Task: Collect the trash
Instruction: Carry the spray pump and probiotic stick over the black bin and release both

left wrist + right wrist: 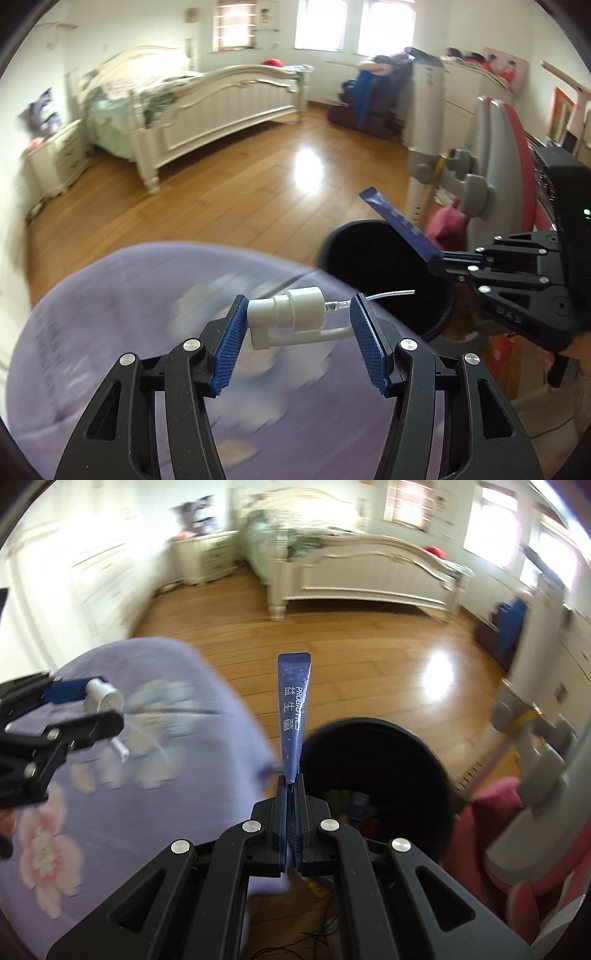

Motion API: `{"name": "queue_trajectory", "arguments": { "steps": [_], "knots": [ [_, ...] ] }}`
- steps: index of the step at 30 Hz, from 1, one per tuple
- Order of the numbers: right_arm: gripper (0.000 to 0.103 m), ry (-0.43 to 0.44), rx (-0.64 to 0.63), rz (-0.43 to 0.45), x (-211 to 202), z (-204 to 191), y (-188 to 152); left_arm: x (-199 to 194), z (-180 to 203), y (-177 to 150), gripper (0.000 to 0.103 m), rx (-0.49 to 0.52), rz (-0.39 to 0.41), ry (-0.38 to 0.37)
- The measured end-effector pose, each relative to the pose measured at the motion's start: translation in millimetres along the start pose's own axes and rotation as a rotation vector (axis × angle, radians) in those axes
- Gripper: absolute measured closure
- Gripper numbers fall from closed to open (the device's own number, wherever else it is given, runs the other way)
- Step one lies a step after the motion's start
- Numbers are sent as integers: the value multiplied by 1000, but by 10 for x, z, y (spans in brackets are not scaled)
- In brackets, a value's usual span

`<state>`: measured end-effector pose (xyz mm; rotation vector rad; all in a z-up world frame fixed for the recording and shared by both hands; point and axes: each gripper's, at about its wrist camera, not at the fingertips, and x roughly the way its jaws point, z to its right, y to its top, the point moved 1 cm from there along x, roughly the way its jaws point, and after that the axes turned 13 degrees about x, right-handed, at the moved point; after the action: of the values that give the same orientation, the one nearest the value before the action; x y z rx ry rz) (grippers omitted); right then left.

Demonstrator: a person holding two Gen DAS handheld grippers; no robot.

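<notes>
My left gripper (pixel 297 325) is shut on a white pump sprayer head (pixel 286 314) with a clear tube, held above a purple bedspread (pixel 110 332). It also shows in the right wrist view (pixel 103 701), where the left gripper (pixel 88 709) is at far left. My right gripper (pixel 291 786) is shut on a blue probiotics sachet (pixel 293 716) that sticks up from the jaws. In the left wrist view the right gripper (pixel 443 258) holds the sachet (pixel 400 223) over the rim of a black trash bin (pixel 380 273). The bin (pixel 373 764) lies just beyond my right gripper, with trash inside.
A purple flowered bedspread (pixel 122 775) lies at left. A grey and red chair (pixel 491 147) and pink fabric (pixel 484 834) stand right of the bin. A white bed (pixel 207 107) and nightstand (pixel 55 158) stand across the wooden floor (pixel 240 184).
</notes>
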<state>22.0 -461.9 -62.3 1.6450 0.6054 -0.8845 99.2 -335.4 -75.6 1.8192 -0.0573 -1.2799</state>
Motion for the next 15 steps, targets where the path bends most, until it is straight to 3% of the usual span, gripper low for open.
{"name": "queue_trajectory", "arguments": {
  "steps": [8,15],
  "knots": [
    [100,-106,137,-16,354,801,117,886,597,581,46,64,-33,-99],
    [100,-129,181,-52,615,1102,177,1349,848,802,46,79,-68,-124]
  ]
}}
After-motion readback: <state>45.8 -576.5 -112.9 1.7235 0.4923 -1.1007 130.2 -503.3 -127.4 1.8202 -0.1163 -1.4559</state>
